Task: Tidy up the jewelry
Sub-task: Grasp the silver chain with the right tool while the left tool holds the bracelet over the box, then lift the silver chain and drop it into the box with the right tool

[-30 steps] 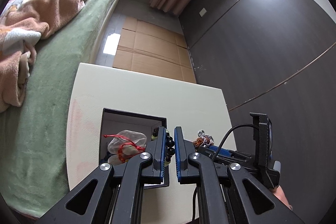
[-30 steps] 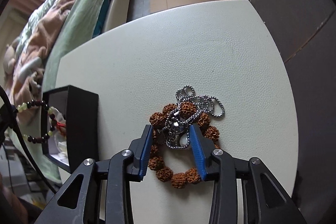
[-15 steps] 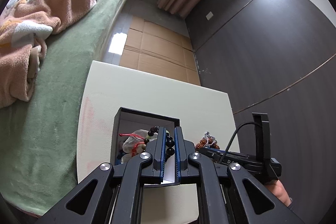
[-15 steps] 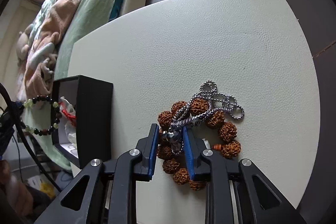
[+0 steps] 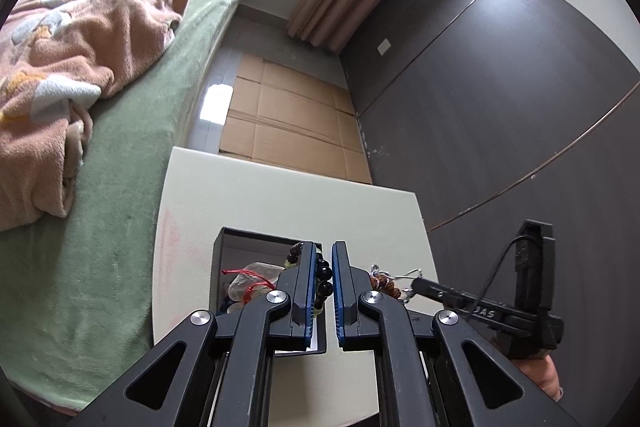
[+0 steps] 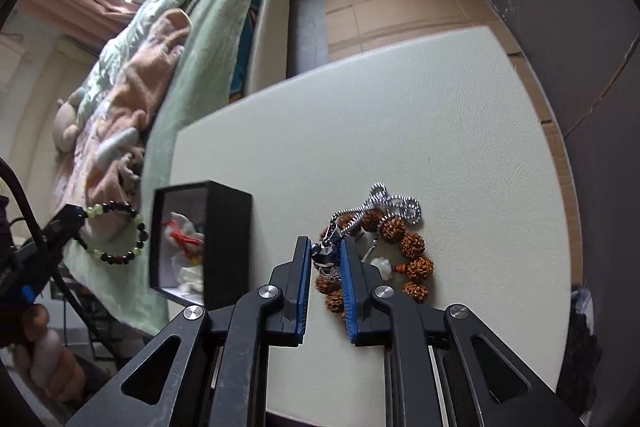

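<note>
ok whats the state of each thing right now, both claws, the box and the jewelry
left claw: shut on the dark bead bracelet
dark bead bracelet: held in the air, beside the box
right claw: shut on the silver chain's pendant
silver chain: draped over the brown seed bracelet
brown seed bracelet: lying flat on the table
black box: open, a red-corded piece inside

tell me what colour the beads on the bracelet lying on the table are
Reddish-brown, knobbly beads; clearest in the right wrist view.
</note>
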The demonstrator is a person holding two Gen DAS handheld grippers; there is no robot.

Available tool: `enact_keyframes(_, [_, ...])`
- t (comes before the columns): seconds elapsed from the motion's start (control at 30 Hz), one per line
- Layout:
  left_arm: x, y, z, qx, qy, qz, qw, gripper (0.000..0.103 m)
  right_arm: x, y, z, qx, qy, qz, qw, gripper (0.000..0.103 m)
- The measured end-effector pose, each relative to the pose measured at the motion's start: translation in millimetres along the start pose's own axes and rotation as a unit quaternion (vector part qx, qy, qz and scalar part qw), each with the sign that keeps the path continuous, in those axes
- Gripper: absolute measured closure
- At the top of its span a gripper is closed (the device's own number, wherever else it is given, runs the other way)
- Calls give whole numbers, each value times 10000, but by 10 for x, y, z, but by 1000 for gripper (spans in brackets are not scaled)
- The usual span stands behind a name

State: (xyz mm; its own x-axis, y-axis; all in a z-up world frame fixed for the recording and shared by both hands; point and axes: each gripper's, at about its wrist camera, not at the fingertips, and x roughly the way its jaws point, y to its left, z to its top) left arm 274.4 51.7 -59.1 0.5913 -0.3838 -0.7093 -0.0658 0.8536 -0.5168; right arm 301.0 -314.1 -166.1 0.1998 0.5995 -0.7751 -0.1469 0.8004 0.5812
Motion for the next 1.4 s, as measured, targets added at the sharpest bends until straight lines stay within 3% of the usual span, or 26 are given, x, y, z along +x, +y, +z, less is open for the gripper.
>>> enact_keyframes(0.33, [-166,17,-2,-2,-163,0,9999,95,-781,452,151,-324,-907,260,9950,88])
enact_keyframes(0.87, [-327,135,-4,-72,-234,28,9997,95,-1905,1435,386,-946,-2155,634,9699,88])
enact_keyframes(1.13, [-494,216,50,-143,-403,23,9991,95,-2274,1908,325,-1349,-2496,910,9546,88])
enact_keyframes(1.4, [-655,325,128,-275,-594,96,9978,95,-2180,2260,277,-1720,-2365,1080,9502,88])
